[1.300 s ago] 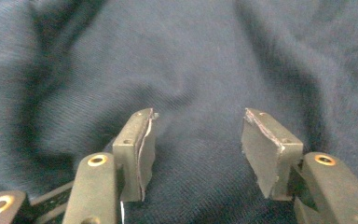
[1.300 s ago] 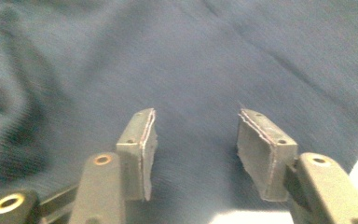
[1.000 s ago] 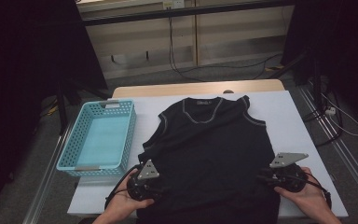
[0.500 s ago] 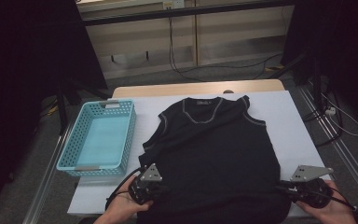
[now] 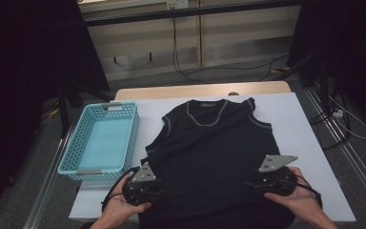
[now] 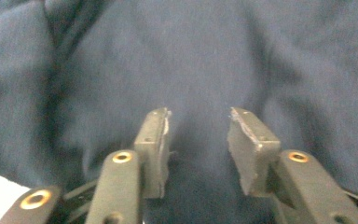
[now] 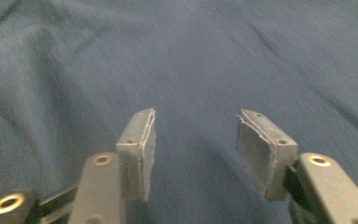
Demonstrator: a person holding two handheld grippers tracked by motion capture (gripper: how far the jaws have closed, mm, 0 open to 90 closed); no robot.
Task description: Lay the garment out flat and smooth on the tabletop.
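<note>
The black sleeveless shirt (image 5: 214, 152) lies flat at the frame's centre on the surface (image 5: 305, 124), unfolded, both the left gripper (image 5: 159, 192) and right gripper (image 5: 252, 183) fingers wide apart over its lower part, basket (image 5: 76, 157) empty.

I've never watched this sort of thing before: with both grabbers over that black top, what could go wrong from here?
Both the left gripper and the right gripper are open over the black vest, gripping nothing yet. Closing on the flat cloth may pinch both layers, or miss it altogether. The vest's lower edge hangs over the near edge of the table, so a tug could slide it off. Its left shoulder already lies rumpled, so lifting unevenly might bunch it further.
</note>
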